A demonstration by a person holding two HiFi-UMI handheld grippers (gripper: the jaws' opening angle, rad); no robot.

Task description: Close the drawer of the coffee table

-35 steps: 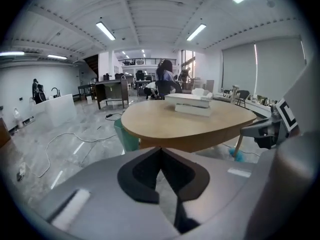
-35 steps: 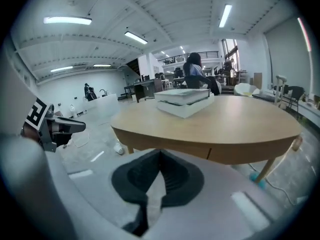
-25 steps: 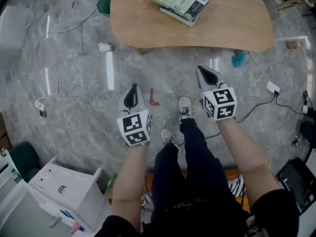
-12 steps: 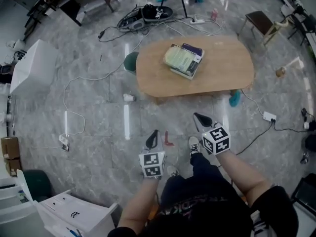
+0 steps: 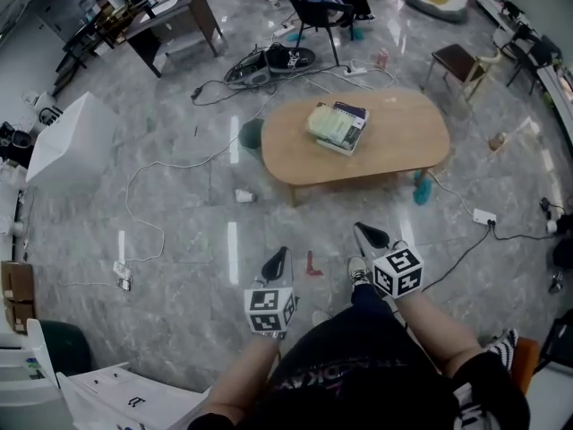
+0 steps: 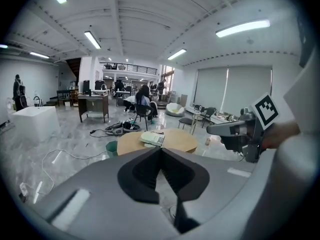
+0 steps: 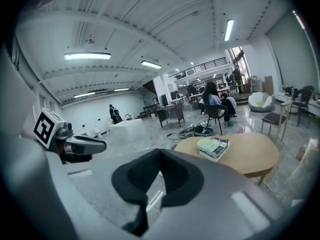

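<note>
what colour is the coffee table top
The oval coffee table is light tan wood; best in head view.

Oval, tan wooden coffee table (image 5: 407, 134), upright on the grey marble floor

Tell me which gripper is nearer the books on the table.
Right. The right gripper is short of the table, facing the books; the left gripper is farther back and leftward.

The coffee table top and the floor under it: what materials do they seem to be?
Coffee table top: probably wood or wood veneer, matte; even light tan, little glare. Floor: likely polished marble or marble-look tile; grey veined pattern and bright reflected strips of ceiling light.
</note>
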